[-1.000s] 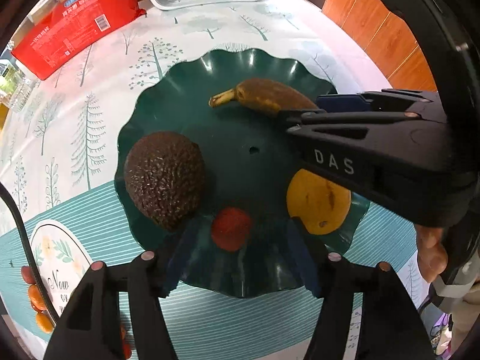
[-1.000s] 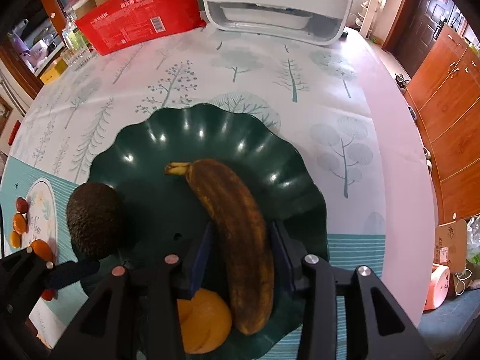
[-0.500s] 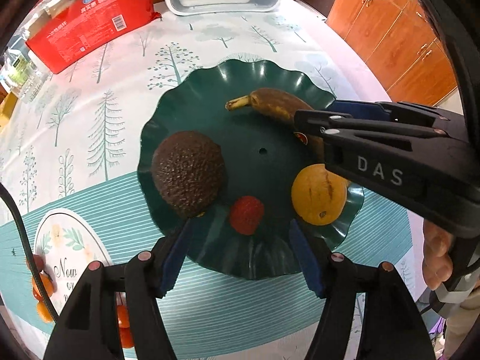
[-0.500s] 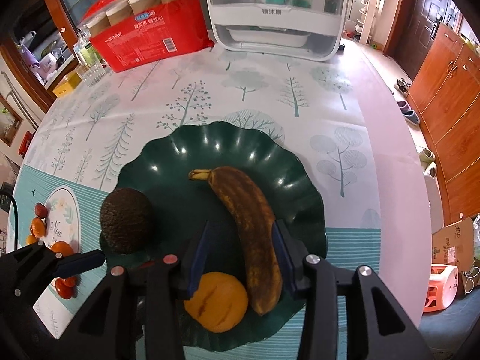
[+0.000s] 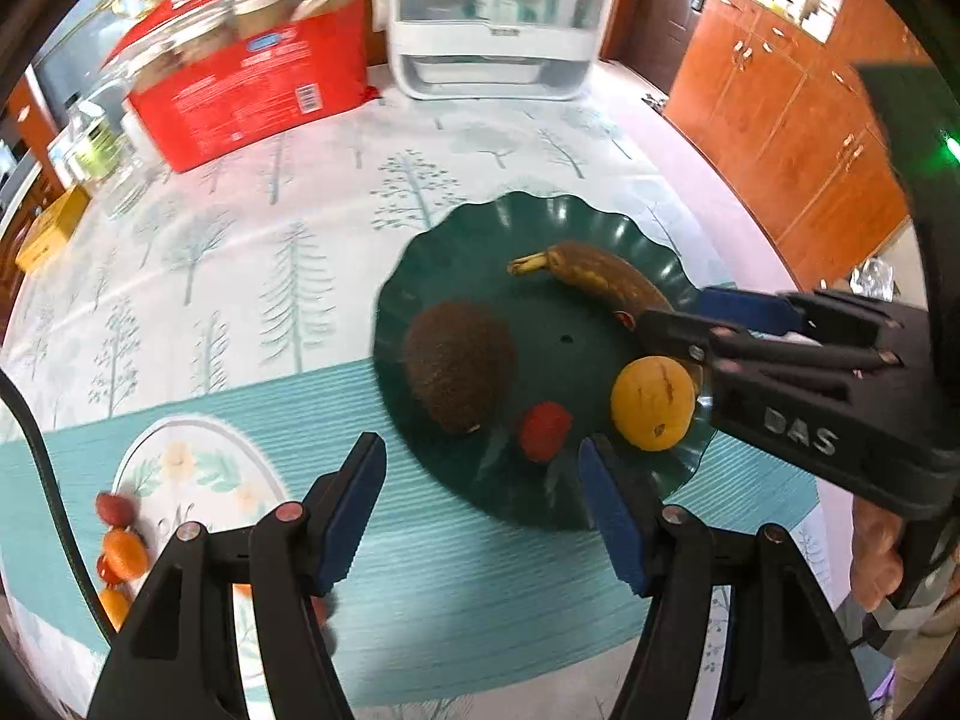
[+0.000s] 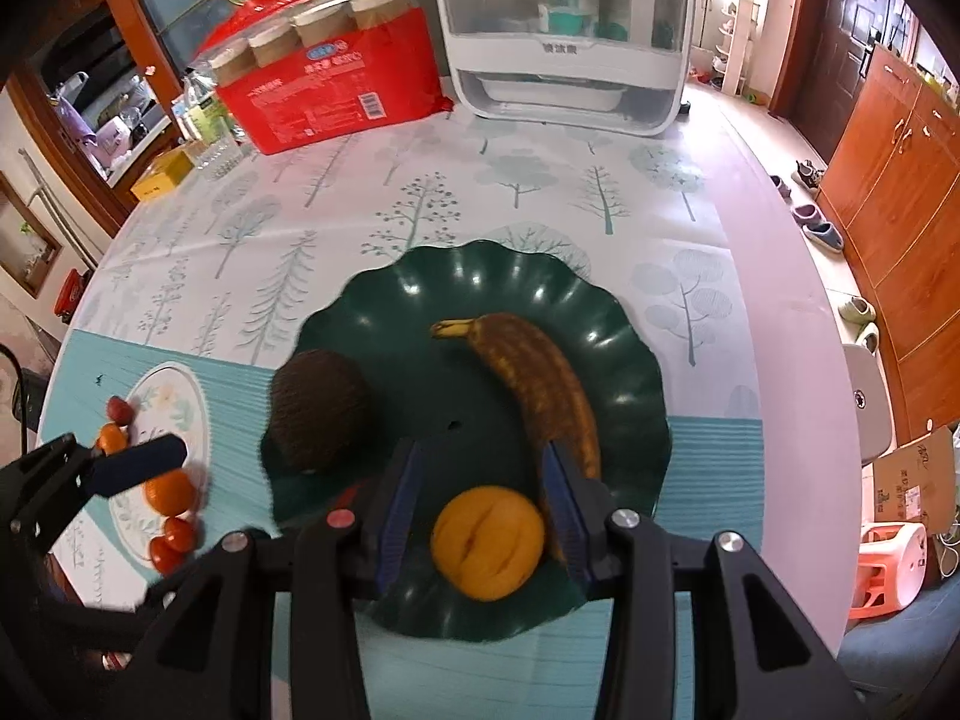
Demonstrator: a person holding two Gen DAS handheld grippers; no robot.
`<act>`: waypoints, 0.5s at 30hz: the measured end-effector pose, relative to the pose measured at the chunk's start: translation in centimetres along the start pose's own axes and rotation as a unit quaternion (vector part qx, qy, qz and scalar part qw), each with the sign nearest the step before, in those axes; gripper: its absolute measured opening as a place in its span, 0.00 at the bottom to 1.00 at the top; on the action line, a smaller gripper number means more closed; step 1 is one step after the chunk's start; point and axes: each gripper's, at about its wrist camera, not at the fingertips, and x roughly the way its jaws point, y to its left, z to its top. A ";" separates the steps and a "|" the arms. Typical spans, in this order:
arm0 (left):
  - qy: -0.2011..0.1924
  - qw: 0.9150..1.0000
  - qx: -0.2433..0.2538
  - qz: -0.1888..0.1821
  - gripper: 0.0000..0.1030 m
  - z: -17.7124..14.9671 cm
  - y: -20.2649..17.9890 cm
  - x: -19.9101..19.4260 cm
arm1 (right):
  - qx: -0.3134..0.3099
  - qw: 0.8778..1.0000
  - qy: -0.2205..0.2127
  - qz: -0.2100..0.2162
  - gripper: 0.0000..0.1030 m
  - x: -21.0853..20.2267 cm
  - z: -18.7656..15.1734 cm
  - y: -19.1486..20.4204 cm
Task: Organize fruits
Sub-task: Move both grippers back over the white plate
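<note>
The left gripper point(image 5: 480, 510) is spread wide and holds nothing, and it hangs over the near edge of the big green plate point(image 6: 372, 324). The right gripper point(image 6: 480, 504) is spread too, with nothing pinched, low over the plate with the orange point(image 6: 487, 543) sitting loose between its fingers. On the plate lie the long brown banana point(image 6: 534, 384), the dark bumpy avocado point(image 6: 318, 414), the orange, and a little red fruit point(image 5: 543, 431) (maybe a strawberry). So most of the job looks done. Left on the tablecloth point(image 6: 540, 192), well apart from the plate, are some small red and orange fruits point(image 6: 171, 492), likely next.
</note>
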 end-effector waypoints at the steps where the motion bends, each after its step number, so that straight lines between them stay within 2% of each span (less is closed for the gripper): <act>1: -0.001 1.000 -0.007 0.000 0.64 -0.2 0.5 -0.4 | -0.002 1.000 -0.003 0.002 0.41 -0.5 -0.2 0.5; 8: -0.001 0.999 -0.029 0.021 0.64 -1.6 4.8 -3.0 | -0.005 1.000 -0.023 0.018 0.41 -3.4 -1.3 4.4; 15: -0.025 0.998 -0.050 0.028 0.64 -3.4 11.0 -6.8 | 0.005 0.999 -0.035 0.029 0.41 -5.0 -1.9 9.7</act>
